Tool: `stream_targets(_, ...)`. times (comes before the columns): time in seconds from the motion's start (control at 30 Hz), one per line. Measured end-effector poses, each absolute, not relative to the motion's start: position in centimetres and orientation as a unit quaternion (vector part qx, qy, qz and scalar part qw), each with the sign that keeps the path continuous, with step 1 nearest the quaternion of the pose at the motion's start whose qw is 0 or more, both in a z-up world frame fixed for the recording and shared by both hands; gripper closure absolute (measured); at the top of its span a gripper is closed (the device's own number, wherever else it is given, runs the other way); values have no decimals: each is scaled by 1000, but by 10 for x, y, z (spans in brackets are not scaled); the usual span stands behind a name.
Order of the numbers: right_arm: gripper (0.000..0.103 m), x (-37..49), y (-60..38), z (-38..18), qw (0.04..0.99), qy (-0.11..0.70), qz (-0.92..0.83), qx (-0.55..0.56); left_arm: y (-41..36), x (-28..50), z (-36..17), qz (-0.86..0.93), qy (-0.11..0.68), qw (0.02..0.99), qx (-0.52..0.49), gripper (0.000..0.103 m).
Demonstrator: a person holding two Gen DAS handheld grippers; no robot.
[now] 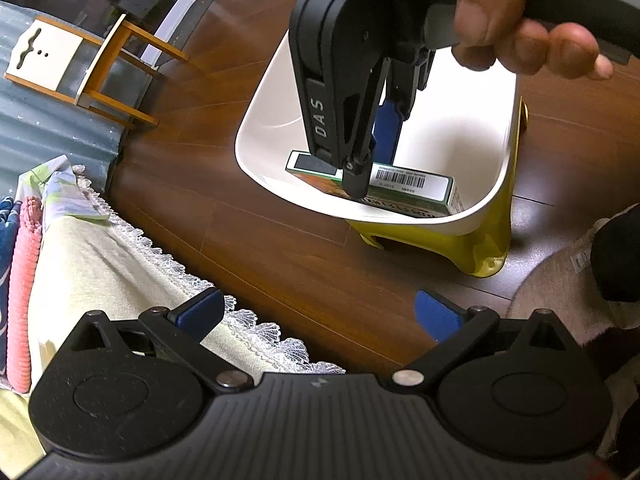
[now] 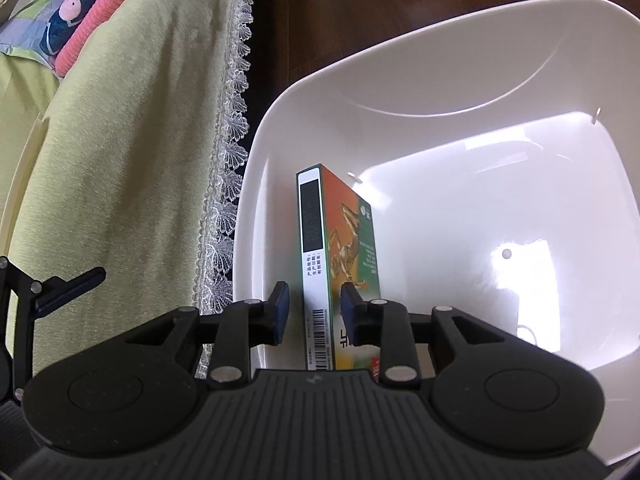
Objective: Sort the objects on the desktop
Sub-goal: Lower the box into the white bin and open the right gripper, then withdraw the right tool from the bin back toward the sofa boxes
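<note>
the right hand-held gripper (image 2: 314, 316) reaches down into the white bin (image 2: 440, 80), which stands on the wooden floor (image 1: 280, 240) beside a bed draped in a lace-edged cover (image 2: 120, 160). inside the bin lies a green and orange box (image 2: 340, 240), resting on a narrow side against the near-left wall, its barcode edge facing up toward the camera. in the right wrist view the box's long axis runs straight ahead, in line with the fingers, and its near end sits between the two blue pads (image 2: 282, 312); a gap shows on the left pad's side, and the right pad seems just clear as well, so the jaws look released around the box rather than clenched on it. the left hand-held gripper (image 1: 320, 314) hangs well apart from the bin, over the floor near the bed's edge, jaws spread wide and holding nothing. a person's hand (image 1: 520, 28) grips the right tool from above. judging by this, the box is already placed in the bin, and the next move for the right side is likely a straight lift back along that long axis, keeping the pads from dragging the box.
</note>
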State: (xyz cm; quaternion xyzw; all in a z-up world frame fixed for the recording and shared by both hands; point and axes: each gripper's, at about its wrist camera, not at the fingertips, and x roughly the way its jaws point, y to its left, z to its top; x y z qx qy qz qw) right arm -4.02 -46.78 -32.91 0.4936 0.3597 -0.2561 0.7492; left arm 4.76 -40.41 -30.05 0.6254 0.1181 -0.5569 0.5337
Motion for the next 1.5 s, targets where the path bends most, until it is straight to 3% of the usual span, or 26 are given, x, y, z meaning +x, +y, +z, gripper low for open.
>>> stream_targets(0.4, 73, -51, -466, -311, 763, 360, -266, 466, -400, 43, -301, -556, 121, 531, 628, 1)
stream_targets(0.9, 63, -53, -435, -231, 835, 351, -244, 346, -388, 42, -283, -526, 138, 550, 633, 1)
stream_targets(1.5, 54, -48, -385, -128, 894, 307, -206, 254, -338, 48, -206, -442, 153, 674, 571, 1)
